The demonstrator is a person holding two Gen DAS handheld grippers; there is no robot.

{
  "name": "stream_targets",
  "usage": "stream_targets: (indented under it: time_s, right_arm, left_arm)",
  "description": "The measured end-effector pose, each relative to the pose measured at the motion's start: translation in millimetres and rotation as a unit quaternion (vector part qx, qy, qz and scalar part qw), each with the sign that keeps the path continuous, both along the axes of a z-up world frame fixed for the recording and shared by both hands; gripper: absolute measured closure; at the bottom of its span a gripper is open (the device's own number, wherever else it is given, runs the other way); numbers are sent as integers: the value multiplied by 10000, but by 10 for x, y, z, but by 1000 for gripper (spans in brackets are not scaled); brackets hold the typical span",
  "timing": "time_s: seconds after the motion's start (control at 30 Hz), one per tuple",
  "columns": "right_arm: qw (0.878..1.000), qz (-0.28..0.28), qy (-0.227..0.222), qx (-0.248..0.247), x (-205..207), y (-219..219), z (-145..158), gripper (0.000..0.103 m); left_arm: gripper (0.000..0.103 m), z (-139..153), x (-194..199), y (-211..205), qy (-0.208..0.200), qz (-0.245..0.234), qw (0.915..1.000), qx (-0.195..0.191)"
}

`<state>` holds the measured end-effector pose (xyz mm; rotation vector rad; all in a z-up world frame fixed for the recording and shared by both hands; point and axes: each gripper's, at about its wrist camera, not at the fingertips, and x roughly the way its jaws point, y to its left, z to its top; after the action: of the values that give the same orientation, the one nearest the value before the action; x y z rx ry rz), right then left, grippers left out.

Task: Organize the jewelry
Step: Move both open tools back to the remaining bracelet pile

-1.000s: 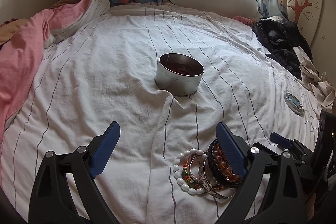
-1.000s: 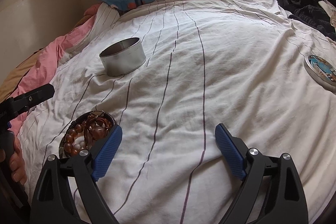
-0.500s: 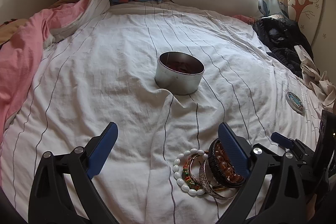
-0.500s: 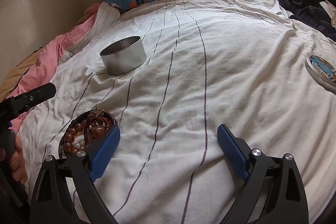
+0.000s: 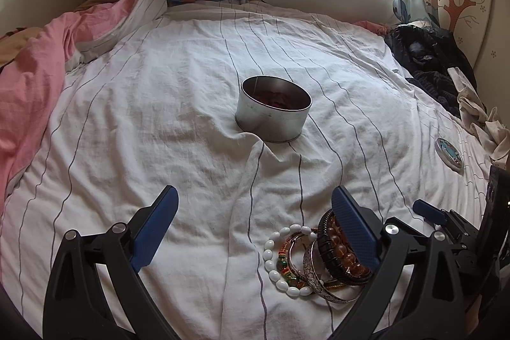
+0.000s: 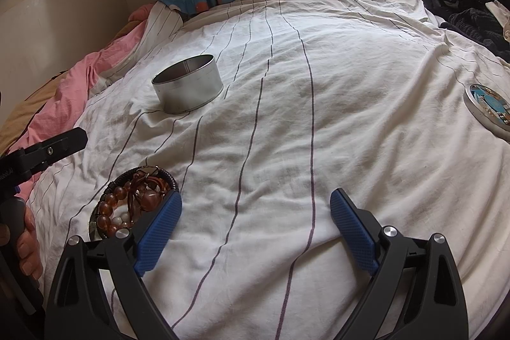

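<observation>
A round metal tin (image 5: 273,109) stands open on the white striped bedsheet, with something dark red inside; it also shows in the right wrist view (image 6: 188,88). A pile of bracelets (image 5: 314,257) lies near me: white beads, amber beads, a black band, a silver bangle. My left gripper (image 5: 255,231) is open and empty, its right finger just over the pile's right side. My right gripper (image 6: 255,231) is open and empty, with the pile (image 6: 134,199) beside its left finger.
The tin's round lid (image 5: 449,153) lies on the sheet at the right, also in the right wrist view (image 6: 489,109). Dark clothes (image 5: 430,59) are heaped at the far right. A pink duvet (image 5: 28,75) bunches along the left. Curtains and a window stand behind.
Both grippers have pulled back and up slightly; the tin and bracelets sit a little lower in view. Nothing was grasped or released.
</observation>
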<state>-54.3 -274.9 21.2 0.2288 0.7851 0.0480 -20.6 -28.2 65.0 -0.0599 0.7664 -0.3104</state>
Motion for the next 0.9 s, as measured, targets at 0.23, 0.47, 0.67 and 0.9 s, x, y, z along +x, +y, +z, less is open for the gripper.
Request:
stream_targets:
  time_s: [0.23, 0.47, 0.67, 0.9]
  right_arm:
    - [10000, 1, 0, 2, -1, -1, 1, 12]
    - [10000, 2, -1, 3, -1, -2, 1, 12]
    - [10000, 2, -1, 4, -1, -2, 0, 12]
    - [10000, 10, -6, 15, -2, -3, 3, 12]
  left_arm:
    - [10, -8, 2, -5, 3, -3, 10000, 6]
    - [9, -2, 4, -7, 3, -4, 10000, 8]
    - [8, -8, 1, -12, 3, -5, 10000, 15]
    - [7, -59, 4, -5, 60, 19, 10000, 27]
